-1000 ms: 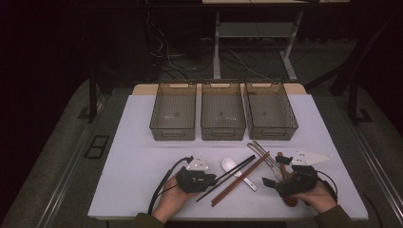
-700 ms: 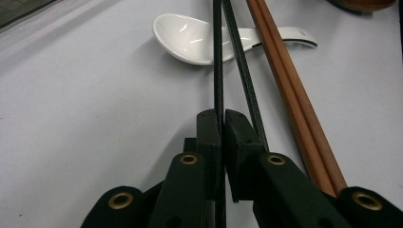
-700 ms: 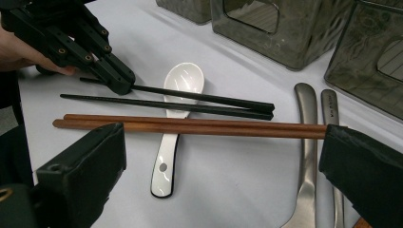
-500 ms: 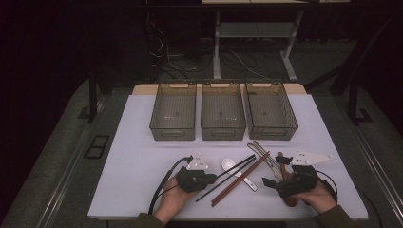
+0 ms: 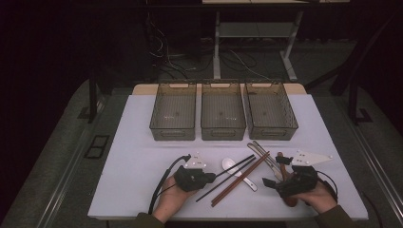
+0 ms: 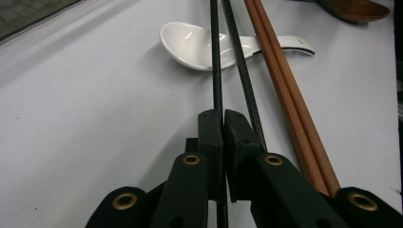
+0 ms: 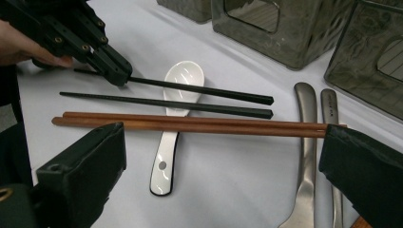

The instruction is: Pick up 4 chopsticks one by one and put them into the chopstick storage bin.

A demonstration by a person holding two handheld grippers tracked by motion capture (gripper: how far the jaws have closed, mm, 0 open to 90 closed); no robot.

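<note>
Left claw: jaws have just been closing and now pinch together on one black chopstick near its end. The stick lies flat on the table, not lifted. Its mate, the second black chopstick, lies free just beside the claw.

Right claw: jaws wide apart, holding nothing, hovering low over the brown wooden chopsticks.

Next out: white ceramic spoon under both chopstick pairs; two metal utensil handles beside them.

Far side: three clear bins in a row, all appearing empty.

Judgement: sorting barely begun. First grasp is made; nothing yet moved to a bin. Left to do: lift this chopstick, then the remaining chopsticks, spoon and metal pieces.
</note>
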